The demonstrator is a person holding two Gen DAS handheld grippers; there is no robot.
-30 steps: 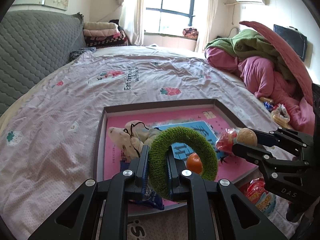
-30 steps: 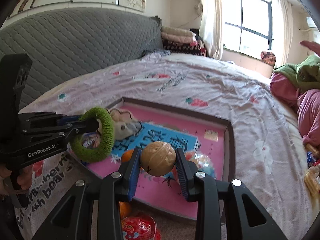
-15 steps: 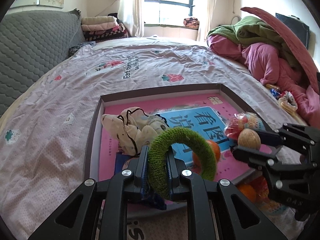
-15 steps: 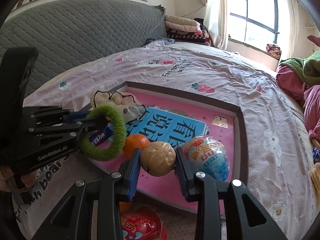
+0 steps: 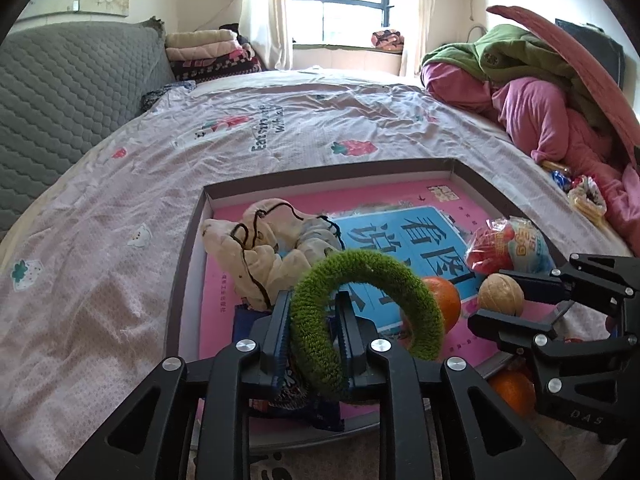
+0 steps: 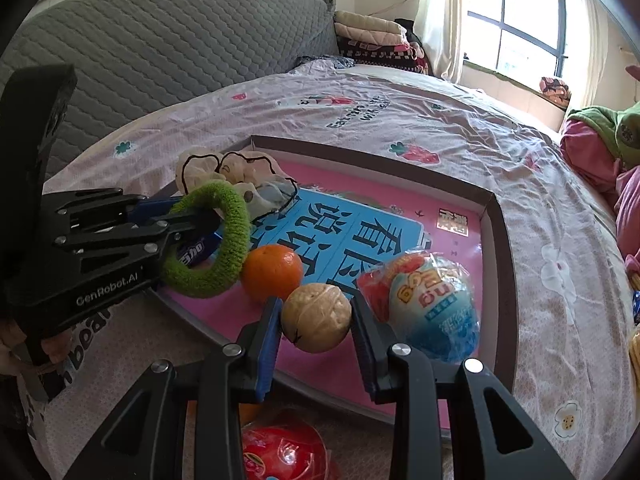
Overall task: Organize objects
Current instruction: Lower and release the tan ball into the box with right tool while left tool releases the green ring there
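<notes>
We carry both items over tray [image 6: 496,216], near edge. Left gripper [image 5: 314,332] clamps green scrunchie [image 5: 368,312]; right gripper [image 6: 316,320] clamps walnut [image 6: 316,317] beside orange [image 6: 272,272]. Next: lower, release inside tray.

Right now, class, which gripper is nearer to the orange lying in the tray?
Right. The right gripper, holding a walnut, sits just beside the orange; the left gripper, holding a green ring, is slightly farther.
</notes>
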